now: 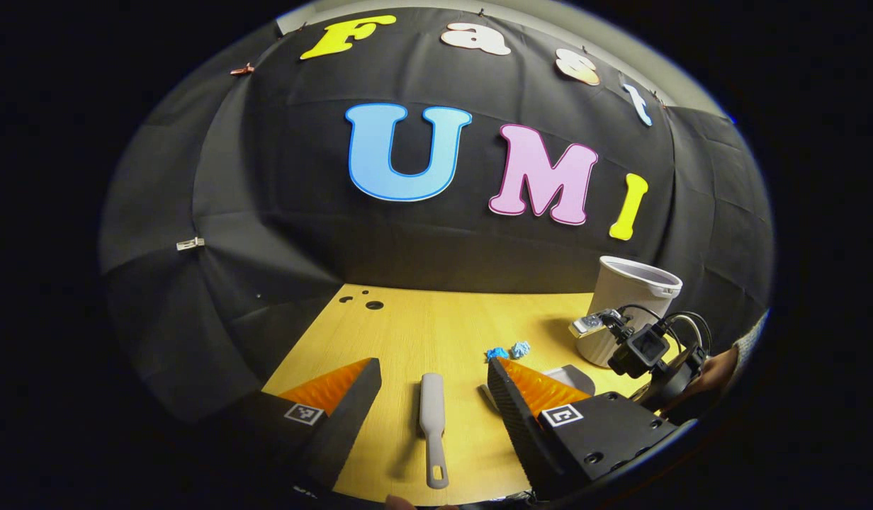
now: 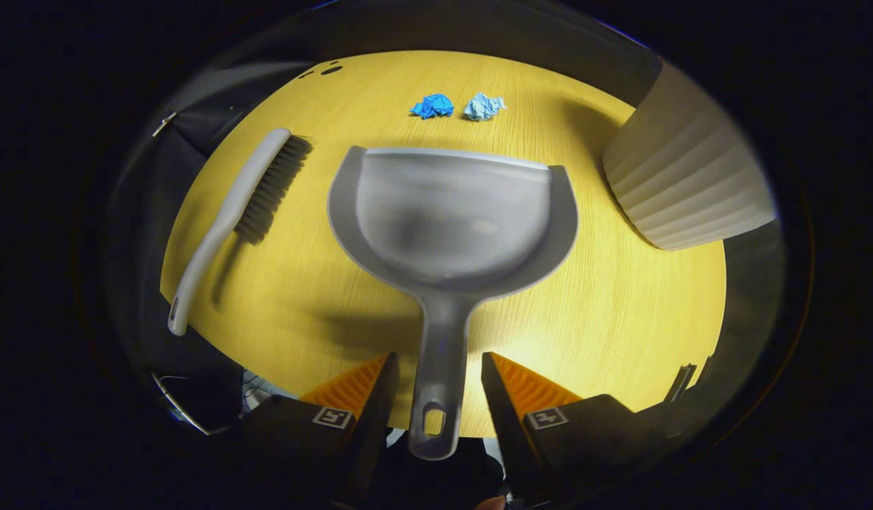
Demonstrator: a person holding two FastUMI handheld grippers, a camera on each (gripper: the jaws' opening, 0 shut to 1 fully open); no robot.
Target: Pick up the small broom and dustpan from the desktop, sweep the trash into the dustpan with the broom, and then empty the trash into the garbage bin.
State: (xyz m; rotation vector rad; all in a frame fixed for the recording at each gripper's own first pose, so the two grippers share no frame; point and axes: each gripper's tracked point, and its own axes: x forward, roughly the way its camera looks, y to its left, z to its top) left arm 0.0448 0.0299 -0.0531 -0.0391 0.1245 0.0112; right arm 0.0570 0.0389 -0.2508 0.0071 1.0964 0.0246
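A wooden bench (image 2: 621, 297) holds everything untouched. Left tool (image 1: 431, 389) hangs released over the broom (image 1: 432, 418); right tool (image 2: 436, 397), released, straddles the dustpan (image 2: 451, 219) handle. Trash (image 2: 432, 106) unswept beside the bin (image 2: 684, 184).

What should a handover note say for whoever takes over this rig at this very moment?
Left gripper: open, broom lying between its fingers, not gripped.
Right gripper: open, straddling the dustpan handle, not clamped.
Two crumpled paper scraps lie on the desktop beyond the dustpan's lip; garbage bin stands to the right.
Done: approach only.
Left: grasp both tools, sweep, empty into the bin.
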